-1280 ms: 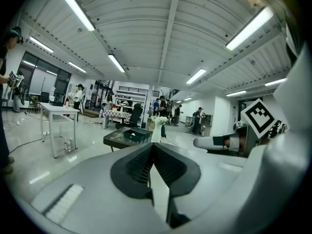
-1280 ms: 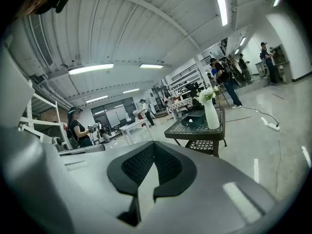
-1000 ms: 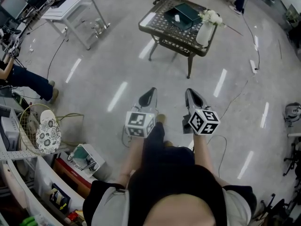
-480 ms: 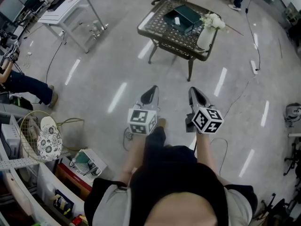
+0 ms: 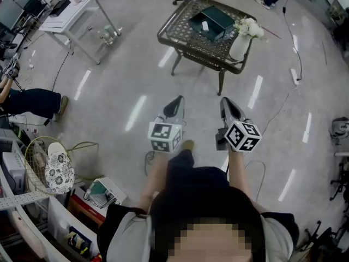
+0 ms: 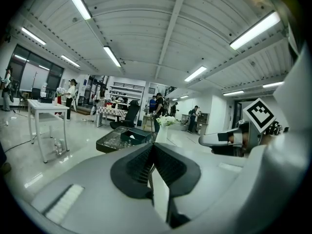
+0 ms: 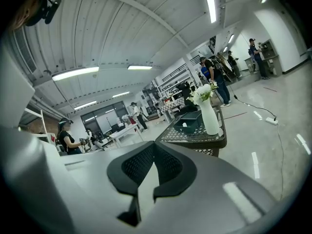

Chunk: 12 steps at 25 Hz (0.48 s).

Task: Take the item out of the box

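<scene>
While both tools are held out level over the shiny grey floor (image 5: pixel 109 91), neither one is near the task's table. That dark metal table (image 5: pixel 182 34) with a mesh top stands well ahead of the person, at the top of the head view. A white table (image 5: pixel 71 7) sits off to the upper left, well apart from it. The dark green box (image 5: pixel 210 18) rests on the mesh top, towards the far side, open side up. A white vase (image 5: pixel 239 45) stands just beside the box, at the table's right edge, with white flowers (image 5: pixel 250 27) in it. The left tool (image 5: pixel 175 103) has its jaws together and nothing between them. The right tool (image 5: pixel 226 105) is the same: jaws pressed together and empty. They're side by side, apart from each other, both pointing towards the table. A small white item (image 5: pixel 205 22) shows inside the box; too small to say what it is.
</scene>
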Available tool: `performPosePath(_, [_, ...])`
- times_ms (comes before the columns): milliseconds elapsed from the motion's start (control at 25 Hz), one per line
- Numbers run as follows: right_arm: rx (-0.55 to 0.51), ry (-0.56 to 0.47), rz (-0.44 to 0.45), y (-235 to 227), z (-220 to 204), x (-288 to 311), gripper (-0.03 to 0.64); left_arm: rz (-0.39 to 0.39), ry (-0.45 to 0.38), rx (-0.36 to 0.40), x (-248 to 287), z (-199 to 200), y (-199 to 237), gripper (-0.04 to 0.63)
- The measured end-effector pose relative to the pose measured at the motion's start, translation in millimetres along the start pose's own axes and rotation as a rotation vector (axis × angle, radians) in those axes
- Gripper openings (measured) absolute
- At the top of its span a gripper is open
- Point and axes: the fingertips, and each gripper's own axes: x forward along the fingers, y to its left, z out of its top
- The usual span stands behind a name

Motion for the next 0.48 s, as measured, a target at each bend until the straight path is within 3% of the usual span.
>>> performPosePath(480, [-0.016, -0.021, -0.029, 0, 11, 37, 0.000, -0.028, 0.001, 0.006, 27, 6, 33, 0.008])
